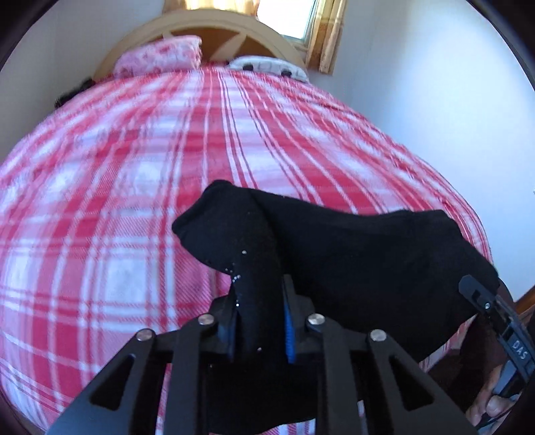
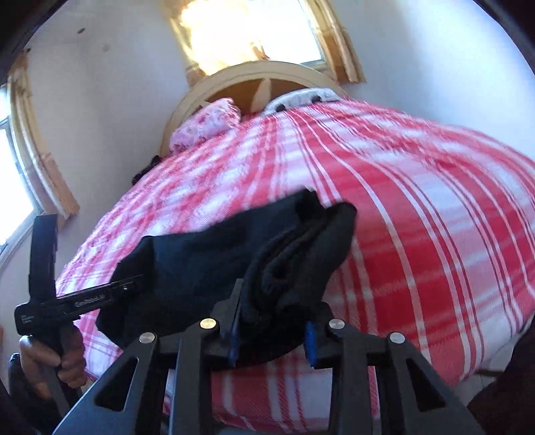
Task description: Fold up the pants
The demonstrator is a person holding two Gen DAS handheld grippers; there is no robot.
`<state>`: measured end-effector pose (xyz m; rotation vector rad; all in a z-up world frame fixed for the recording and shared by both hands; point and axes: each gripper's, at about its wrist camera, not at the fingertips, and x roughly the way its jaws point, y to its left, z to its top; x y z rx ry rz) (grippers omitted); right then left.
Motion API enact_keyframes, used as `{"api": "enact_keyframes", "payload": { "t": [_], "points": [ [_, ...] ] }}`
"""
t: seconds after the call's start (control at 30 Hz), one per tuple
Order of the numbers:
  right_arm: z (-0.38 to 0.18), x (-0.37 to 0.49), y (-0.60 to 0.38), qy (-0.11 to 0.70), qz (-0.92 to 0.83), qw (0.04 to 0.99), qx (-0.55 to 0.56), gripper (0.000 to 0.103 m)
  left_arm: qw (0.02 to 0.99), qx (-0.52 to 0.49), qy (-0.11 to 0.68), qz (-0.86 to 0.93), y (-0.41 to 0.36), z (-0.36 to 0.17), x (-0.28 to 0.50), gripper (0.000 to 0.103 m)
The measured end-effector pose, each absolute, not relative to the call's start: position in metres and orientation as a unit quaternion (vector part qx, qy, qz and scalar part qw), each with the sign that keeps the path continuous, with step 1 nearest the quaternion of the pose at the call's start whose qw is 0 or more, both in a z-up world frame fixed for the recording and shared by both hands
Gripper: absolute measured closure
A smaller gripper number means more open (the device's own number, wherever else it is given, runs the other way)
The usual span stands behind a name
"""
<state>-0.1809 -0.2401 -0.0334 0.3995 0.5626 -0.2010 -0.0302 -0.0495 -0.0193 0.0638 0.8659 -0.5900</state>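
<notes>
Black pants hang stretched between both grippers, lifted a little off the near end of a bed. My left gripper is shut on a bunched edge of the black fabric, which fills the gap between its blue pads. In the right wrist view, my right gripper is shut on a thick folded wad of the same pants. Each tool shows in the other's view: the right gripper at the cloth's right end, the left gripper at its left end. The lower part of the pants is hidden behind the grippers.
A red and white plaid bedspread covers the bed. A pink pillow and a white pillow lie against the curved wooden headboard. A bright window is above it. A person's hand holds the left tool.
</notes>
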Motion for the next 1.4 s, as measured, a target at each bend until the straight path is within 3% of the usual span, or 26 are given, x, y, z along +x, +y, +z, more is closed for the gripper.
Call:
{"api": "enact_keyframes", "payload": {
  "t": [0.67,0.93,1.4],
  "points": [
    [0.032,0.026,-0.126,0.217,0.073,0.970,0.087,0.073,0.946,0.036,0.315,-0.064,0.071,0.023,0.088,0.082],
    [0.009,0.115,-0.087,0.220,0.100,0.965,0.101,0.073,0.954,0.050,0.297,0.009,0.101,0.006,0.132,0.082],
    [-0.074,0.187,-0.096,0.326,0.081,0.929,0.155,0.073,0.926,0.068,0.369,0.045,0.110,-0.057,0.167,0.080]
  ]
}}
